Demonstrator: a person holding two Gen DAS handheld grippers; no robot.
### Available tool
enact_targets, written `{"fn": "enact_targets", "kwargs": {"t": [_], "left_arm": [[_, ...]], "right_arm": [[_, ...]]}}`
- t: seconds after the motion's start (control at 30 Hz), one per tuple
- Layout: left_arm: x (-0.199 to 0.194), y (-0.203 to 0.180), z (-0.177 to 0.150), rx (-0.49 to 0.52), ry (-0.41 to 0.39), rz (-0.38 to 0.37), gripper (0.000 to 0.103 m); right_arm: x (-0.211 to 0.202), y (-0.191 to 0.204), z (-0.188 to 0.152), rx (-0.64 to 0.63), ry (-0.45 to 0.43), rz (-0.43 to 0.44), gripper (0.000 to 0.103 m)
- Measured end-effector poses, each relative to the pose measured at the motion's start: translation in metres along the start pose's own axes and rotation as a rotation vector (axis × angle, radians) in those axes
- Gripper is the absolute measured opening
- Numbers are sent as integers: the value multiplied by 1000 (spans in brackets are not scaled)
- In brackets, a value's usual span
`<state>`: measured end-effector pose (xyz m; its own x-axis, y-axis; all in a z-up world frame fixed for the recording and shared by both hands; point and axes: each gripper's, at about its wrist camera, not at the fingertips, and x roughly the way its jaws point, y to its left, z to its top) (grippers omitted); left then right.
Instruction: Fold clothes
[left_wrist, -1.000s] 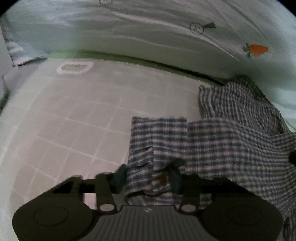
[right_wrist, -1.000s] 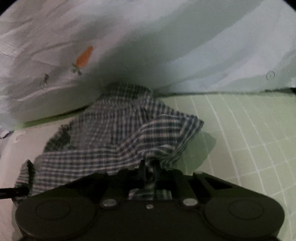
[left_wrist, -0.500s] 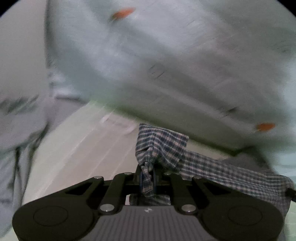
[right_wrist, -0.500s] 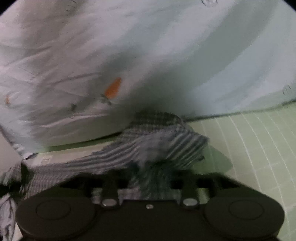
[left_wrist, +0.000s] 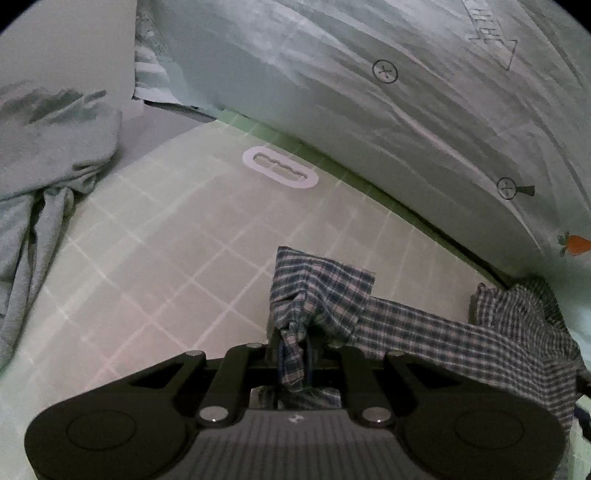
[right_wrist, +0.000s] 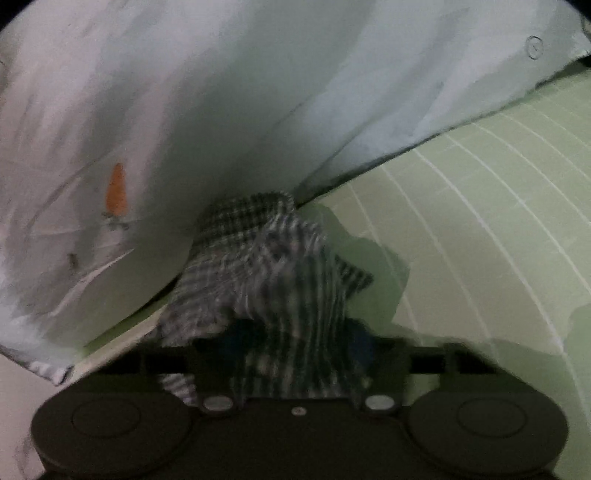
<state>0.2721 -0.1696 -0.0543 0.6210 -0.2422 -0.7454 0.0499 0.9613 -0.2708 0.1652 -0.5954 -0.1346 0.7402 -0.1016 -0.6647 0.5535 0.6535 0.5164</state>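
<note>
Between the two tongs hangs a checked garment (left_wrist: 424, 332), blue and white, its bulk draped toward the right of the left wrist view and trailing to the far edge of the green gridded mat (left_wrist: 155, 258), just beside a pale printed sheet (left_wrist: 369, 110). Left gripper (left_wrist: 295, 354) has its fingers drawn narrow on a bunched corner of the cloth, which rises in a peak just beyond the tips. Right gripper (right_wrist: 291, 343) is blurred; cloth lies across and between its fingers, which seem set apart — whether it grips I cannot tell. My reading is that the step in hand is lifting and spreading the garment by an edge, though it would also fit carrying one edge over in a fold. Either way the next move calls for even tension and a flat lay on the mat. A grey garment (left_wrist: 44, 166) lies heaped at far left.
</note>
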Motion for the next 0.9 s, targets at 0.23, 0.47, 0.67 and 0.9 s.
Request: {"fn": "enact_targets", "kwargs": {"t": [0.23, 0.47, 0.67, 0.9], "left_arm": [[14, -2, -5, 17, 24, 15, 13], [23, 1, -6, 13, 30, 16, 22], [23, 2, 2, -25, 47, -58, 13], [-13, -30, -1, -77, 44, -360, 10]], "right_arm": [[39, 5, 28, -84, 11, -84, 3], [45, 4, 46, -132, 11, -119, 13], [-18, 1, 35, -154, -71, -212, 73], [-115, -28, -31, -118, -75, -289, 74]]}}
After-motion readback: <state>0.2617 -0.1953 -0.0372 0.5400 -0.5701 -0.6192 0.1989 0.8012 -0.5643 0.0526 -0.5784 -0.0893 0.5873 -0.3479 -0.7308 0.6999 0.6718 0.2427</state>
